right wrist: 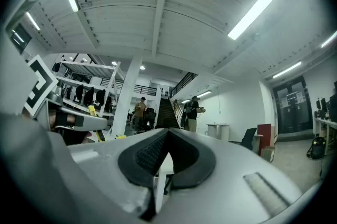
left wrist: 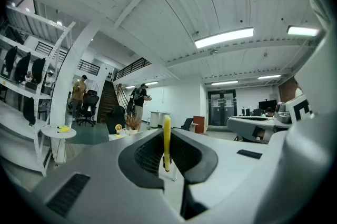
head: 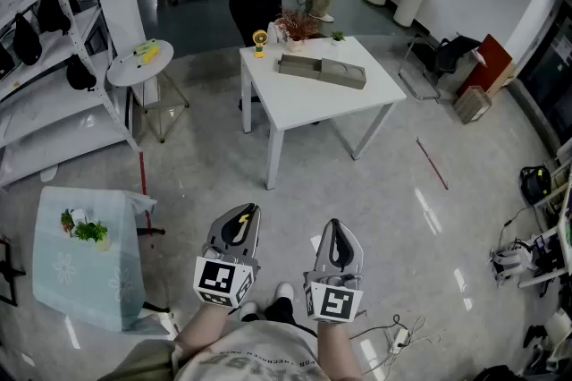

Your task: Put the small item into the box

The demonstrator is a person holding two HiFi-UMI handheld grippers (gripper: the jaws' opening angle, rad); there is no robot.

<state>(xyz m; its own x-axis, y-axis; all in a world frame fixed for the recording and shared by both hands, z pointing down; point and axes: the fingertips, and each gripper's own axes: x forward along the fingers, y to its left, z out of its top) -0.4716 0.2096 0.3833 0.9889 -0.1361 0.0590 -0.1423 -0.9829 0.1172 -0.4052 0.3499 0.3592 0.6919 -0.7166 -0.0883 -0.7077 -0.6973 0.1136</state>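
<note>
Small item: thin yellow strip [left wrist: 167, 141], standing on edge, pinched between the pads of the left gripper [head: 242, 215]. Clenched on it, grip looks firm, strip roughly centred in the jaws. Carried level, out in front of the body, over bare floor.

Right gripper [head: 334, 232]: clamped tight, nothing between the jaws, held level just beside the left one. Judged idle for this task.

Box [head: 344, 77]: long flat grey-green thing on the white table [head: 304, 106], well apart from both grippers, straight ahead across open floor. Cannot tell from here which part of it is open on top. Plant and a small yellow gadget near the table's far edge, clear of the box.

Step in hand, as a judgement: pick done, transport leg under way, placement not yet started.

Next move calls for: walking up to the table's near side, bringing the left gripper over the box, tipping it downward, lowering until the strip sits inside the walls, then releasing. Worth keeping the squeeze constant on the way, since a thin strip could slip or pivot.
</note>
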